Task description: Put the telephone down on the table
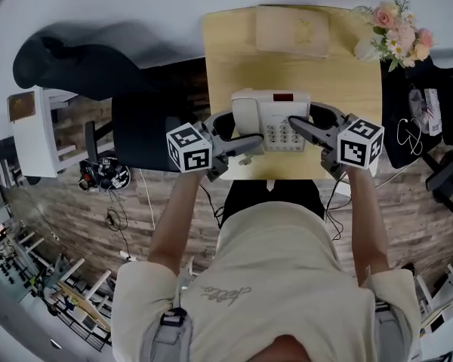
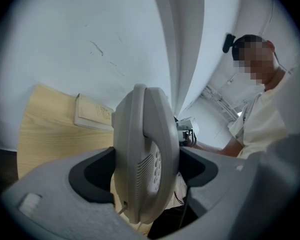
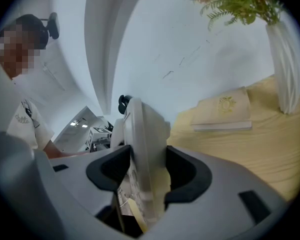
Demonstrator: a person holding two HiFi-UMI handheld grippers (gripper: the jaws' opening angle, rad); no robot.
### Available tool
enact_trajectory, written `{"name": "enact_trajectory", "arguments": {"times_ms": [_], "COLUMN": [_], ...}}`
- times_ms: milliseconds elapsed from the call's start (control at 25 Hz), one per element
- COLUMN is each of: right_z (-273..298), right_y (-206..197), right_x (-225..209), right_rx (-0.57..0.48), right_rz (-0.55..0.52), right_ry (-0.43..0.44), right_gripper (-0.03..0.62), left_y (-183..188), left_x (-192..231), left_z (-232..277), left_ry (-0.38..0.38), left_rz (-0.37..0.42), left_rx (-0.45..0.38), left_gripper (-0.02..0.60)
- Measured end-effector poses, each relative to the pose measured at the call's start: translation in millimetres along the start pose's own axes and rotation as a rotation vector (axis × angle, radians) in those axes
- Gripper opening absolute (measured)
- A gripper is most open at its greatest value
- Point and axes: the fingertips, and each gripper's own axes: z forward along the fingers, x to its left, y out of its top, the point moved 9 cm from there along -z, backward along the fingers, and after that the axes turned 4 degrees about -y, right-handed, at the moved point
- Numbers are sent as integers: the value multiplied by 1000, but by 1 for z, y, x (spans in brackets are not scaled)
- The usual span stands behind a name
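A white desk telephone (image 1: 270, 118), with its handset on the left and its keypad facing up, is at the near edge of the wooden table (image 1: 234, 59). My left gripper (image 1: 240, 134) is shut on its left side, and my right gripper (image 1: 308, 124) is shut on its right side. In the left gripper view the telephone (image 2: 146, 154) stands edge-on, clamped between the left gripper's (image 2: 146, 168) dark pads. The right gripper view shows the telephone (image 3: 140, 149) likewise pinched in the right gripper (image 3: 142, 170). Whether its base touches the table I cannot tell.
A pale book (image 1: 293, 30) lies at the table's far edge, also seen as the book (image 2: 92, 114) and the book (image 3: 224, 109). A flower vase (image 1: 396, 32) stands at the far right corner, its white vase (image 3: 285, 69) close by. A dark chair (image 1: 147, 130) sits left of the table.
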Motion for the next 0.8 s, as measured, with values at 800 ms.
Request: {"name": "enact_trajectory", "arguments": {"times_ms": [800], "right_z": [69], "right_y": [-14], "right_x": [-98], "right_rx": [42], "right_rz": [138], "right_ry": [-31], "right_gripper": [220], "left_y": [-18], "left_x": [113], "left_z": [27], "left_ry": [8], "left_rz": [-214], "left_rx": [33], "left_gripper": [390]}}
